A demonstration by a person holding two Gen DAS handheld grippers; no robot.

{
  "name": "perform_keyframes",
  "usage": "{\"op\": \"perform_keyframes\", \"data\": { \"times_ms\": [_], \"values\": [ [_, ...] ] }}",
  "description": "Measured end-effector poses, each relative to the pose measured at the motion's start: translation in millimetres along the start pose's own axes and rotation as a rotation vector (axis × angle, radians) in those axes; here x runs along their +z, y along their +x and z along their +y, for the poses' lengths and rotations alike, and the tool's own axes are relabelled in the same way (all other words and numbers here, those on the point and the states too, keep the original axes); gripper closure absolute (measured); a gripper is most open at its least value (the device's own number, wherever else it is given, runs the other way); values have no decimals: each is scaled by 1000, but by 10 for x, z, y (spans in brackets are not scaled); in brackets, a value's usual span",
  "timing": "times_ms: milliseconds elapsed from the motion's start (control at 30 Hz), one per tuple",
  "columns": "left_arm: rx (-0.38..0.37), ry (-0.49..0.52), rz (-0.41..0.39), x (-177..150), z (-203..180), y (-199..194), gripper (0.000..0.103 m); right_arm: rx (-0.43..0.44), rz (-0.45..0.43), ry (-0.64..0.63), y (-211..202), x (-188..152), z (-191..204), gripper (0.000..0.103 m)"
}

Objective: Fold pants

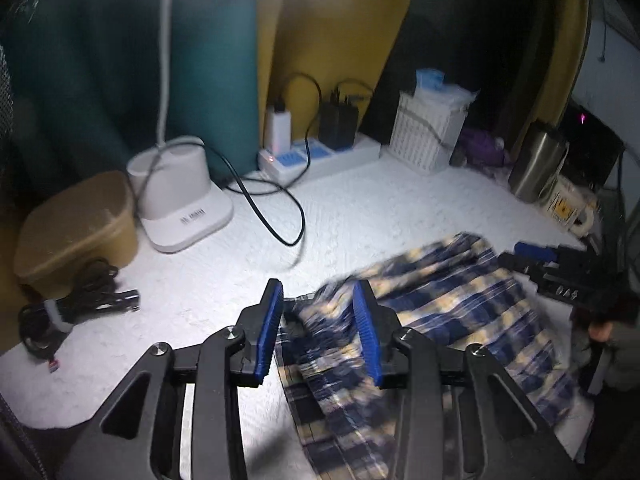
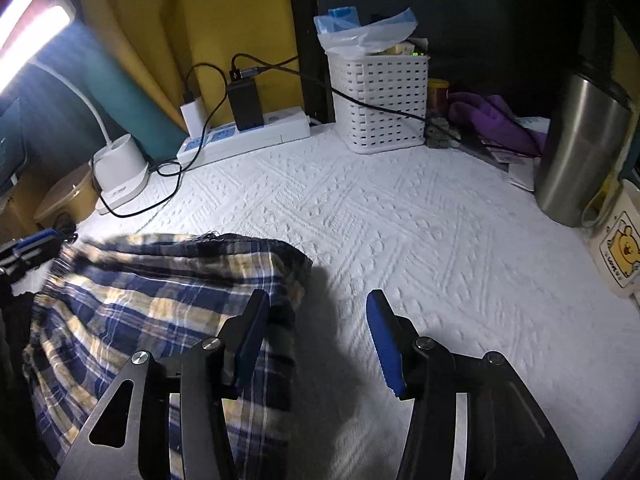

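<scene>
Spread low across both views: plaid pants (image 2: 160, 312), blue, navy and cream, rumpled on the white textured surface (image 2: 420, 220). Left claw (image 1: 318, 320) wide apart, blue pads on either side of a raised ridge of the cloth, no visible pinch on it. Right claw (image 2: 316, 340) likewise wide, left pad over the pants' edge, right pad over bare white surface, nothing gripped. Seen from the left wrist only: a coiled black cable (image 1: 68, 308) bound with a strap, just beside a tan lidded box (image 1: 76, 228), and the right claw's black body at the pants' far edge. Seen clearly from the right wrist only: a cream mug with a yellow bear print (image 2: 616, 248), touching or just beside a steel flask (image 2: 580, 152), plus a purple cloth (image 2: 496, 116) behind the white lattice basket (image 2: 380, 100). Shared by both: white lamp base (image 1: 180, 196), power strip (image 2: 244, 136) with two chargers plugged in, along the back edge.
</scene>
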State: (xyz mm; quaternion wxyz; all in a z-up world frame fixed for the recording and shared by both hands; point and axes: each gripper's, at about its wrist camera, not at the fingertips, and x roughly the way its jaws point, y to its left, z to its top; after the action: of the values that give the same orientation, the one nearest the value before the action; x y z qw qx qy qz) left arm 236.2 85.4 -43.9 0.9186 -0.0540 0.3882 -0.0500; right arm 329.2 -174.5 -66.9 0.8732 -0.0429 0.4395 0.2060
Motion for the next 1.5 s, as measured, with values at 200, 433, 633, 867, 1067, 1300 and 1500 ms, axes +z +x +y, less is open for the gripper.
{"op": "perform_keyframes", "data": {
  "times_ms": [200, 433, 633, 867, 1067, 1300, 1500],
  "values": [
    [-57, 1, 2, -174, -162, -184, 53, 36, 3, -6, -128, -97, 72, 50],
    [-74, 17, 100, -520, -260, 65, 56, 86, 53, -38, -46, -280, 209, 50],
    [-60, 56, 107, -602, -225, 121, 81, 107, 53, -25, 28, -362, 171, 60],
    [-43, 31, 88, -571, -138, 27, 84, 52, 51, -1, -66, -381, 35, 62],
    [-21, -9, 39, -536, -123, -224, 81, 43, 44, 24, -349, -444, -30, 62],
    [-88, -45, 36, -677, -178, -404, 62, 75, 58, -7, -614, -635, 145, 61],
    [-105, -70, 87, -877, -237, -317, 62, 81, 87, -16, -670, -832, 254, 55]
  ]
}}
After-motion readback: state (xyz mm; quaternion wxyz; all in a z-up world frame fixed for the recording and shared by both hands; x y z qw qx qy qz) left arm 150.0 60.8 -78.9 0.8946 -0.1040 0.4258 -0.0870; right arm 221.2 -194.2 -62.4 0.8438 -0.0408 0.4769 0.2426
